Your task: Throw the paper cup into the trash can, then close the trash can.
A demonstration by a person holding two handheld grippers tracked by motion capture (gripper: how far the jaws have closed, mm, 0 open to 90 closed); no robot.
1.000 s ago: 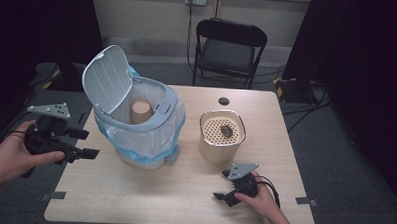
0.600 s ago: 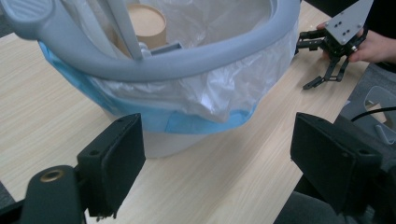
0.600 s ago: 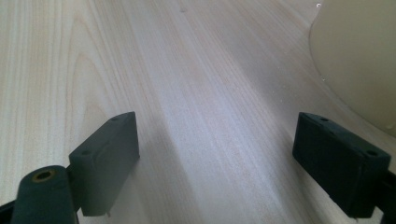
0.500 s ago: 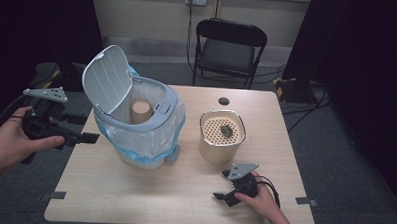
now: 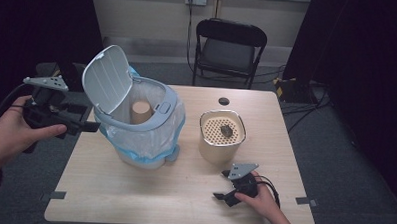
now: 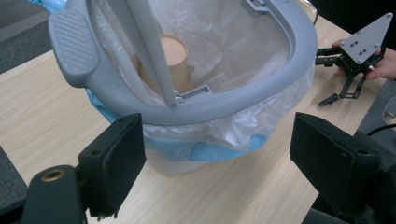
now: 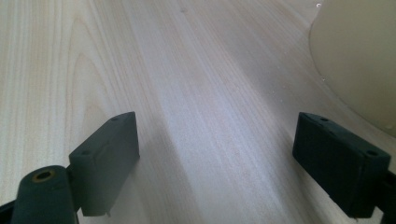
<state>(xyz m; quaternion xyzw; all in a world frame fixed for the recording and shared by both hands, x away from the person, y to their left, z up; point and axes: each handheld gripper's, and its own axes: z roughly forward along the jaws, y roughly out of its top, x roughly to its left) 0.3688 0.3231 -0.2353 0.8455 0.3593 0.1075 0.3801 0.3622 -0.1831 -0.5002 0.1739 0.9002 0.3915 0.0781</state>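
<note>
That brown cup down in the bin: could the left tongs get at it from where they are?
Probably yes. The lid stands open, the brown cup sits uncovered inside the bin, and the left tongs gape wide just outside the rim, apart from it.

The high view is dim at its edges: black curtains swallow both sides, while soft overhead light falls evenly on the table (image 5: 148, 190), casting faint shadows. It looks slightly soft and grainy. The left gripper view is bright, with glare on the plastic bag (image 6: 243, 51) and blurred near jaws. The right gripper view shows pale, washed wood and a soft shadow between the jaws.
</note>
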